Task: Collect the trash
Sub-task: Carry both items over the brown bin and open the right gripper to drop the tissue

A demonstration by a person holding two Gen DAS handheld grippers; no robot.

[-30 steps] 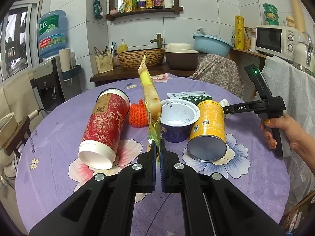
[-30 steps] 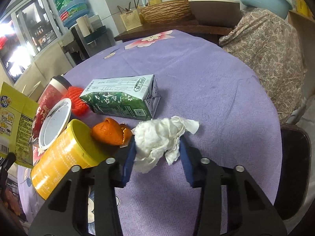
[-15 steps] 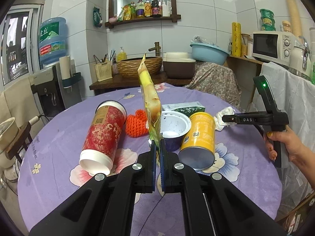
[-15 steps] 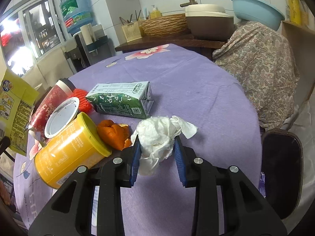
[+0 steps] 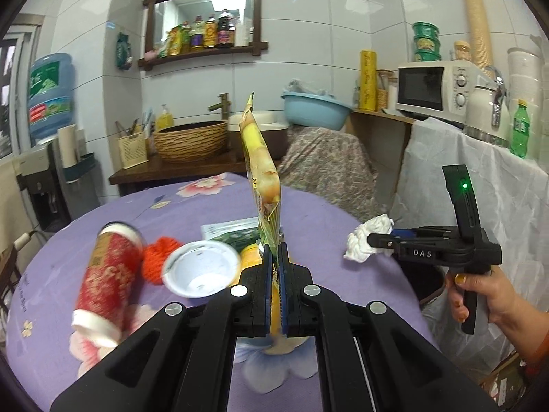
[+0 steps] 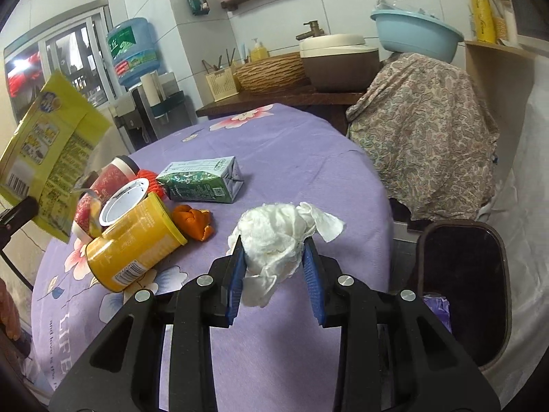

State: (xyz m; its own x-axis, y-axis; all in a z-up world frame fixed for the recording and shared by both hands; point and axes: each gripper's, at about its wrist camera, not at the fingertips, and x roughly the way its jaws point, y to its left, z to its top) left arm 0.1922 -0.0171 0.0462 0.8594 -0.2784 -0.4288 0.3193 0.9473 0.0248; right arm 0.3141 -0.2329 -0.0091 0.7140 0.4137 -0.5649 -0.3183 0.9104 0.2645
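Both pieces have come up off the bench [image 6: 281, 144] in the last second: the left gripper [image 5: 275, 267] has its fingers clamped on one yellow snack bag [image 5: 262, 168], and the right gripper [image 6: 274, 271], fingers part closed around one crumpled tissue [image 6: 274, 237], now hangs near the bench's right edge beside one dark bin [image 6: 463, 274], likely ready to drop. Left on the bench: two cans, one carton, one cup, one peel

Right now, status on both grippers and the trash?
Left gripper shut on yellow snack bag. Right gripper shut on crumpled tissue, above table edge. Dark bin beside table, nothing blocking.
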